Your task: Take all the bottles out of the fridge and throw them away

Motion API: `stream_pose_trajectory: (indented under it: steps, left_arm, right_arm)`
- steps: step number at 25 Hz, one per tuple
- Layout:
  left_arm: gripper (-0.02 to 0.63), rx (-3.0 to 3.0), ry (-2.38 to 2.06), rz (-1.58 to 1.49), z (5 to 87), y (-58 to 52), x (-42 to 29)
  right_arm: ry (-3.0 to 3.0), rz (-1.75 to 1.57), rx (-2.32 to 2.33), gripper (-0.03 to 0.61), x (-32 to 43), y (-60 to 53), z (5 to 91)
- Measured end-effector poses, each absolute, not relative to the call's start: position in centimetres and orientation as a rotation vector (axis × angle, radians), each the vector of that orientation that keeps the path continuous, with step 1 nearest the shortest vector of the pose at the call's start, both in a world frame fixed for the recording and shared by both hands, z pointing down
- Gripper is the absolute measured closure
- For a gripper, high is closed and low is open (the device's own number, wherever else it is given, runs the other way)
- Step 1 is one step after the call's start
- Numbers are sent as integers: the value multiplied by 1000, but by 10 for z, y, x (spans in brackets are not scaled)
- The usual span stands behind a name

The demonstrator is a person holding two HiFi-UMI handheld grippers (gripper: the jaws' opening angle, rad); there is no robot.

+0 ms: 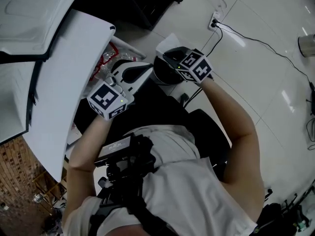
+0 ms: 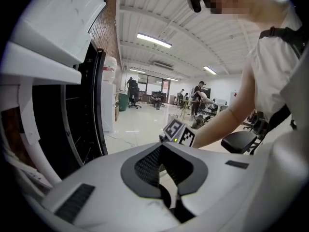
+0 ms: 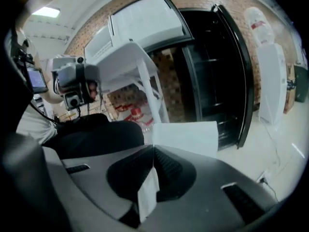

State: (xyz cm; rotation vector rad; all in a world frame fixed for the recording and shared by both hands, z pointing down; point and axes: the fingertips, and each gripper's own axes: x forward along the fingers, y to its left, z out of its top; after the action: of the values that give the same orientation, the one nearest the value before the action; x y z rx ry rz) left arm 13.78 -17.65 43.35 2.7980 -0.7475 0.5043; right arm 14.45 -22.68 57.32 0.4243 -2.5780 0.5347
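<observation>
Several clear bottles with red labels (image 1: 105,59) lie in a white compartment beside the open white fridge door (image 1: 64,92); the right gripper view shows them too (image 3: 131,114). My left gripper (image 1: 149,68) hovers just right of them, shut, with nothing between its fingers (image 2: 161,145). My right gripper (image 1: 168,54) is over a dark round bin (image 1: 165,77). It is shut on a flat white sheet (image 3: 186,137), which sticks out past the tips (image 3: 153,147) and shows in the head view (image 1: 170,41). No bottle is in either gripper.
A tall fridge with a black-framed door (image 3: 217,66) stands open, with a white water dispenser (image 3: 268,66) to its right. A wall socket (image 1: 214,20) with a black cable lies on the tiled floor. A black chair (image 1: 212,128) is beside me. People stand far off (image 2: 132,87).
</observation>
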Motion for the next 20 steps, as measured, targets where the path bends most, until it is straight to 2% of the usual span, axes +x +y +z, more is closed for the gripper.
stream_pose_trajectory:
  steps: [12,19,20]
  left_arm:
    - [607,2718,-747,527,461,-179,132]
    - [607,2687,-756,522,474,-182,123]
    - [607,2683,-752,524,475,-182,124]
  right_arm:
    - [-2274,754,308,578,137,-208,769]
    - [-2143,725,320,578,146,-201,829]
    - [-2132,691,321,548,148,-200,832]
